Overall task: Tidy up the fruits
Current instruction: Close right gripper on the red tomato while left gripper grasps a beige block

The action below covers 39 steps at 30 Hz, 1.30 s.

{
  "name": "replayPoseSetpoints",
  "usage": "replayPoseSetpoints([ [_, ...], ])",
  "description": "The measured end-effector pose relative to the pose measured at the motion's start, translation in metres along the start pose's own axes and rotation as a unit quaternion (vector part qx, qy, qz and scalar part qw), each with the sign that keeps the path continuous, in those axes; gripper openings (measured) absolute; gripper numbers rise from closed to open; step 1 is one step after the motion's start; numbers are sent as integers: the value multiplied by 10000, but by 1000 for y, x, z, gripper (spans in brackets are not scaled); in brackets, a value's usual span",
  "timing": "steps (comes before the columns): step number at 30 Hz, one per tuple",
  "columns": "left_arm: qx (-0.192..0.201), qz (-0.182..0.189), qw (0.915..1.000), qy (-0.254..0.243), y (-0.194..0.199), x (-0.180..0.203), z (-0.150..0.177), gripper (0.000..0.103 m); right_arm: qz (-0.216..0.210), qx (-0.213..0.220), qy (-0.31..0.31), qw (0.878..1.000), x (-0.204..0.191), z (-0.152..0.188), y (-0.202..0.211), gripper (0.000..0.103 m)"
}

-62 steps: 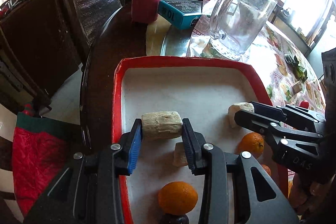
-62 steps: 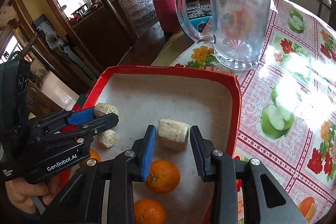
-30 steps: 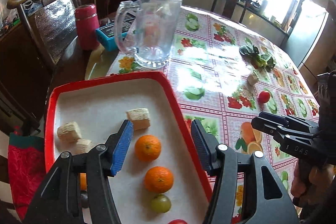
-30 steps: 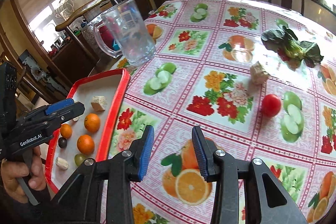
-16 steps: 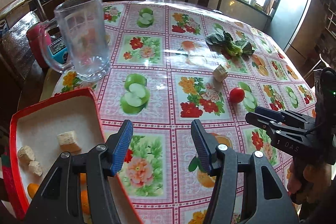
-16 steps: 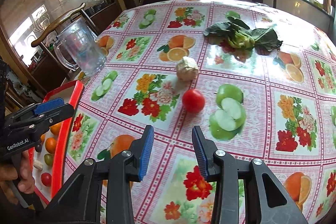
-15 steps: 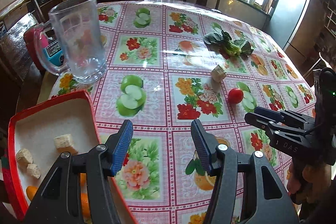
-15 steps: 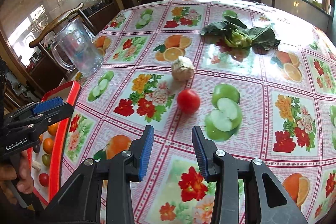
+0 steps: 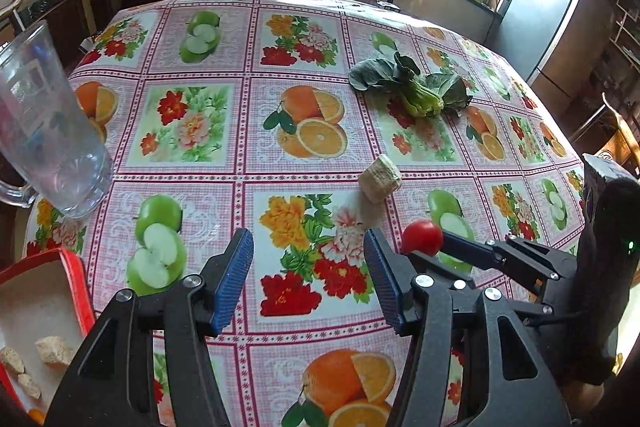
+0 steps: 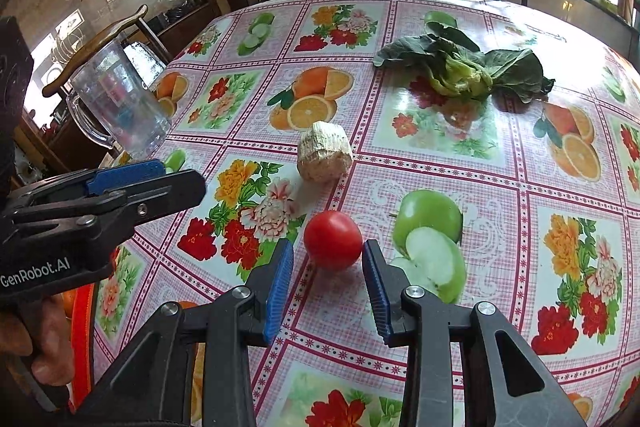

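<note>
**Red tomato at the tips of the closing right gripper**

Red and round, the tomato [image 10: 333,245] lies on the flowered oilcloth of the table [image 10: 500,163], just ahead of the right gripper [image 10: 327,277] and roughly centred on its gap; the right blue pad stands at the fruit's edge, though contact cannot be told, and the left pad is clear of it. The jaws are narrowing, and the fruit is at their tips rather than deep between them. Being round, the tomato shows no long axis or heading.

Left to right in the right wrist view: the left gripper [image 10: 176,183], the glass mug [image 10: 120,103], a pale cut chunk [image 10: 325,151] beyond the tomato, and leafy greens [image 10: 464,67] at the far right. The chunk's cut end faces up and away.

In the left wrist view, the red tray [image 9: 78,291] holds pale pieces at the left edge; the left gripper [image 9: 308,279] hangs half-wide over bare cloth with nothing between its pads.
</note>
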<state>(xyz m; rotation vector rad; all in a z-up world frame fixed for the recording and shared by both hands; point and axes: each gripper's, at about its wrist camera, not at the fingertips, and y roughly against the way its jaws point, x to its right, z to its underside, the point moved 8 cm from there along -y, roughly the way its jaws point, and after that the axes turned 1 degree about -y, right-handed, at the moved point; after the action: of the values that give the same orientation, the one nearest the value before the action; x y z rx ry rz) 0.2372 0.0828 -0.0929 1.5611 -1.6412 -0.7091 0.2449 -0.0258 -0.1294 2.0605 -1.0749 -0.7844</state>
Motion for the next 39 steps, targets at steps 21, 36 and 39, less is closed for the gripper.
replayPoseSetpoints([
  [21,-99,30,9992,-392,-59,55,-12,33,-100,278,-674,9973,61,30,58,30],
  [36,182,106,9996,-161,16,36,43,33,-282,348,-487,9978,22,49,82,30],
  [39,282,102,9995,-68,33,29,53,33,-355,384,-426,9977,8,52,90,30],
])
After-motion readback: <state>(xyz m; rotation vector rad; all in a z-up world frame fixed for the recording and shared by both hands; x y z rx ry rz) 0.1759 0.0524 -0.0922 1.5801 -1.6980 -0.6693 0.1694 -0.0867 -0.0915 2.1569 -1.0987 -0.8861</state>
